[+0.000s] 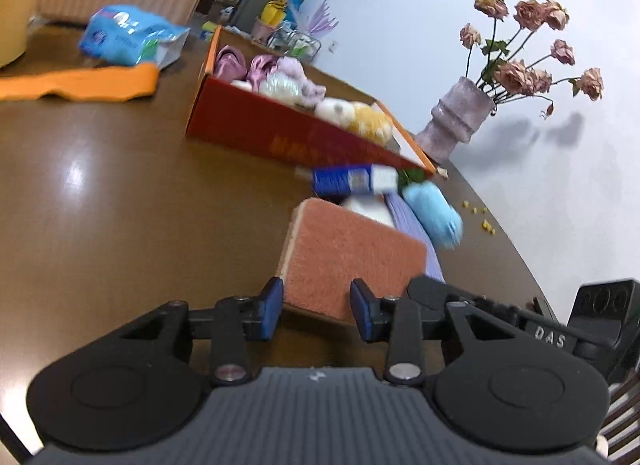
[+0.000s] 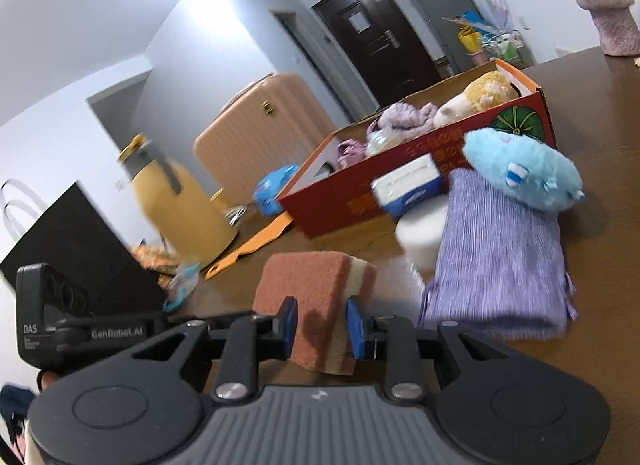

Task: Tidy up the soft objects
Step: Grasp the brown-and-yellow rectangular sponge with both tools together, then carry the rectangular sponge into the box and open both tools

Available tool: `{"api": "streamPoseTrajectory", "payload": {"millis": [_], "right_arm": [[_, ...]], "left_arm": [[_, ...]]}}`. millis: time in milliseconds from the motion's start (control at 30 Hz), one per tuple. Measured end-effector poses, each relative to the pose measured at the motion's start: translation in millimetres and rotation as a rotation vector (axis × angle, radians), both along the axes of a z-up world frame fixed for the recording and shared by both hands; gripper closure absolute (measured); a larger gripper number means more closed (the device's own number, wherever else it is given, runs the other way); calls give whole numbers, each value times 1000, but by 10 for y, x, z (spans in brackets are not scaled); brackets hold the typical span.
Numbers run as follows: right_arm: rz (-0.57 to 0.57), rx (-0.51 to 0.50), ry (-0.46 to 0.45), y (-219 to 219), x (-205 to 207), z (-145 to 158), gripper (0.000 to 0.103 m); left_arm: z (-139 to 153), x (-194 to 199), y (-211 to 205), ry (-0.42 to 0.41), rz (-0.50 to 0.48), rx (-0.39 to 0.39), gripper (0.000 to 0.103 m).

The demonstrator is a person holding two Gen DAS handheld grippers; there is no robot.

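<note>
Left wrist view: the left gripper [image 1: 316, 307] hangs with fingers [image 1: 269, 307] spread wide, released, over the near edge of the terracotta rectangular scouring sponge [image 1: 352, 253]. Right wrist view: the right gripper [image 2: 322, 325] has its fingers [image 2: 355, 330] clenched on that sponge [image 2: 316, 297], lifted off the brown wooden desk [image 2: 600, 105].

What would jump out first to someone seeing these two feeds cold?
Probably the orange sponge, pinched between the fingers of the right gripper and lifted, low in the right wrist view. Behind it stands the open red box, already holding plush toys, with a fluffy blue toy resting on a purple knit pouch right in front of the box. The left gripper is open, just short of the sponge.
</note>
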State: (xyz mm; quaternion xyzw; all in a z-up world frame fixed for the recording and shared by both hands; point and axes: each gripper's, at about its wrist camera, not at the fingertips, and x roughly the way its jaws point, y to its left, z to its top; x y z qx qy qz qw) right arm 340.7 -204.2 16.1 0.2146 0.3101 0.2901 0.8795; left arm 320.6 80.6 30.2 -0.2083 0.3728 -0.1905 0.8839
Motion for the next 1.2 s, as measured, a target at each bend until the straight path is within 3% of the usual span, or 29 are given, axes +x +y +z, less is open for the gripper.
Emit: {"api": "streamPoseTrajectory", "payload": {"millis": [267,433,533,733,900,1033,1200], "right_arm": [[44,-70,68,-157,-612,-68,69],[24,-77,47,-243,-888,-82,66],[10,-95,34,-253,-933,-60,61],[-24,-105,23,-288,-911,-79,58],[-27,-111,39,-233,-854,-129,59],[-5,-110,42,-152,-802,-154,59],[-19,-137,34,-94,-685,-89,57]], "left_arm": [[116,-683,-177,-39,-42,-8,64],[-2,-938,-243,-22,-52,-15,62],[-54,-1040,-236,-36,-10,19,59],[-102,-968,-199,-20,48,23,54],[-130,-847,-263,-33,10,-3,54],[-234,-735,-333,8,-34,-4,57],[-164,-588,-365,-3,-44,10,58]]}}
